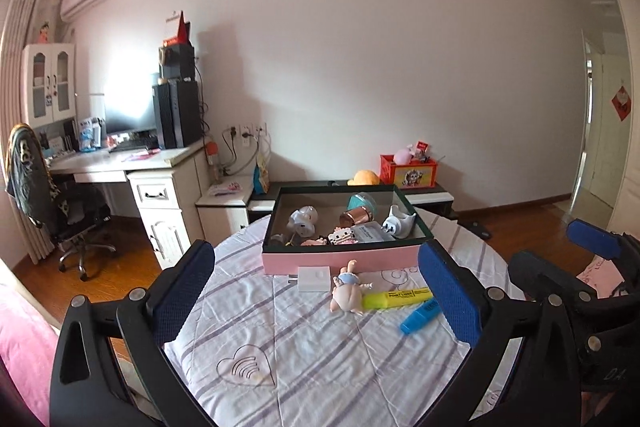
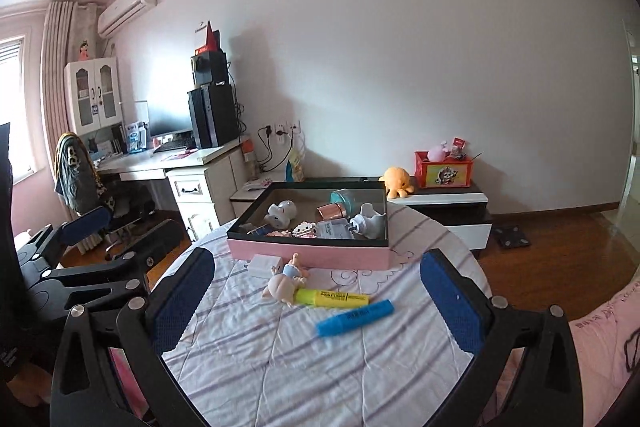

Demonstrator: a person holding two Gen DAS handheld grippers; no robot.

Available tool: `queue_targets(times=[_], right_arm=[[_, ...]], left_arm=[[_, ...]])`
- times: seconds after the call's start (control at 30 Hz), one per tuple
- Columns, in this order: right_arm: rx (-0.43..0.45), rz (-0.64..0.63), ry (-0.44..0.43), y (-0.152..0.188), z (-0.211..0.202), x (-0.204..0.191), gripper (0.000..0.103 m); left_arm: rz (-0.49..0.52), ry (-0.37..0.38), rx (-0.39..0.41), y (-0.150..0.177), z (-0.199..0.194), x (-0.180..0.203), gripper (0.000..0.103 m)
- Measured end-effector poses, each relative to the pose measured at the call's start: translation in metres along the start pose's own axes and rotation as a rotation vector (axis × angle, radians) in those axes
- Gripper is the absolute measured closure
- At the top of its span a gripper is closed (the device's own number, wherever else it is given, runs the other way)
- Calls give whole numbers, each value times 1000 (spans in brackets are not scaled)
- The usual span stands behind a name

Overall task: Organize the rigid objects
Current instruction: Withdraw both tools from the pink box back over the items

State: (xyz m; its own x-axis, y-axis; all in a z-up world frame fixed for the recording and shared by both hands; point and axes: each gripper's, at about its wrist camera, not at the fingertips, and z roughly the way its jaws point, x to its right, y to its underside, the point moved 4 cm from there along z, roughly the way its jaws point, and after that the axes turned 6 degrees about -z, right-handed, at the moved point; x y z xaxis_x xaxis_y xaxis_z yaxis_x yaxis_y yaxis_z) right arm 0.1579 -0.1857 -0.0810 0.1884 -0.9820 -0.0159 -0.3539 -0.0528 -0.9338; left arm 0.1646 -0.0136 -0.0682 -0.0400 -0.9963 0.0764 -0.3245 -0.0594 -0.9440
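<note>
Both the left hand-held gripper [image 1: 316, 291] and the right hand-held gripper [image 2: 318, 297] stand wide open and hold nothing, hovering over a bed [image 2: 280, 367] with a striped sheet. A pink box [image 2: 308, 253] sits at the far end of the bed, holding several small toys and bottles. Just in front of the box lie a white charger [image 2: 264, 264], a baby doll [image 2: 286, 283], a yellow highlighter [image 2: 332, 298] touching the doll, and a blue highlighter [image 2: 356, 317] nearest the grippers.
</note>
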Motion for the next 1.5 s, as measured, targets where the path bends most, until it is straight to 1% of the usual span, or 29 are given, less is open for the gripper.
queue_targets(times=[0.07, 0.23, 0.4, 0.57, 0.8, 1.1, 1.27, 1.4, 1.5], right_arm=[[21, 0, -1, 2, -13, 1, 0], [53, 5, 34, 3, -40, 4, 0], [88, 1, 39, 0, -58, 2, 0], [108, -14, 57, -1, -70, -2, 0], [120, -19, 67, -2, -76, -3, 0], [115, -20, 69, -2, -78, -3, 0], [99, -20, 72, 0, -73, -1, 0], [71, -17, 70, 6, -62, 1, 0], [32, -11, 68, 16, -46, 5, 0]], left_arm=[[5, -6, 22, -1, -12, 4, 0], [20, -16, 82, -5, -42, 10, 0], [27, -16, 114, -9, -61, 12, 0], [19, -12, 122, -10, -70, 11, 0], [20, -12, 138, -10, -74, 13, 0], [21, -11, 137, -9, -74, 13, 0], [22, -6, 121, -7, -69, 12, 0], [21, 10, 84, 1, -53, 12, 0], [20, 32, 20, 15, -31, 10, 0]])
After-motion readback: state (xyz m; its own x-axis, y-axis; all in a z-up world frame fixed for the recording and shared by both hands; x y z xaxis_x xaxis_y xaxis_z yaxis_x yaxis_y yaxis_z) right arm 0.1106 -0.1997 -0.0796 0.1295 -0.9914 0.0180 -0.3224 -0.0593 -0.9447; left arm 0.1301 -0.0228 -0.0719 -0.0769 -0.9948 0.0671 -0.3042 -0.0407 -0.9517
